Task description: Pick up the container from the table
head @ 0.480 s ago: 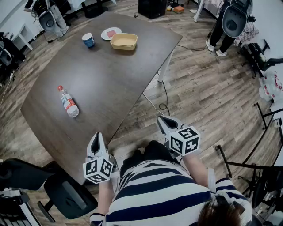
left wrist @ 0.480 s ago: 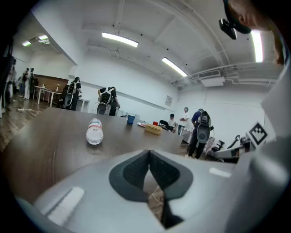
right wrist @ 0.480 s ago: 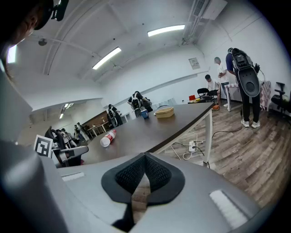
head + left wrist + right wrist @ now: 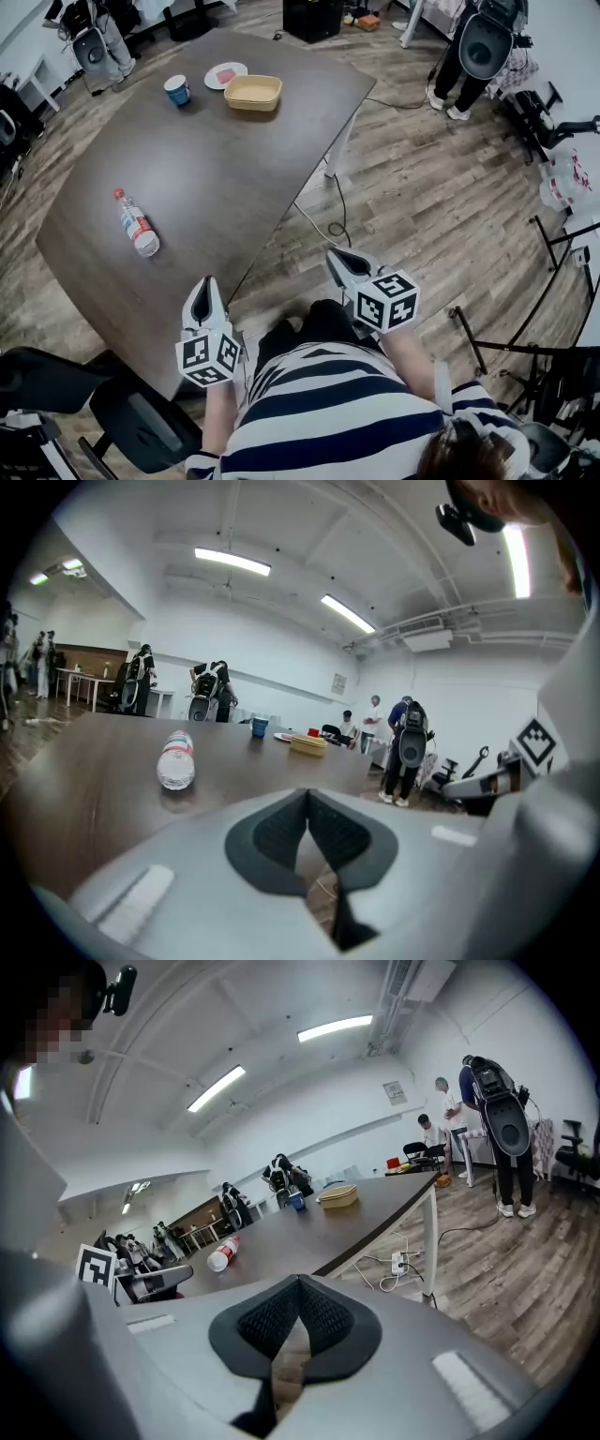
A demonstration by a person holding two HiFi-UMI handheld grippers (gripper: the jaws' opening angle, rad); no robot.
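Container pickup not started, by my read: it sits untouched on the desk, at the far end, near the right edge. It is a tan open tray and looks empty.

Both grippers are at the near end, close to the person's torso, well apart from the container. Left hand-held gripper hangs over the near desk corner, jaws together, nothing between them. Right hand-held gripper is off the desk, over the floor, jaws also together and empty.

Other items: bottle lying on its side at mid-left, plate just beside the container, cup left of the plate.

Left to do: everything, meaning reach across, open, grasp, lift.
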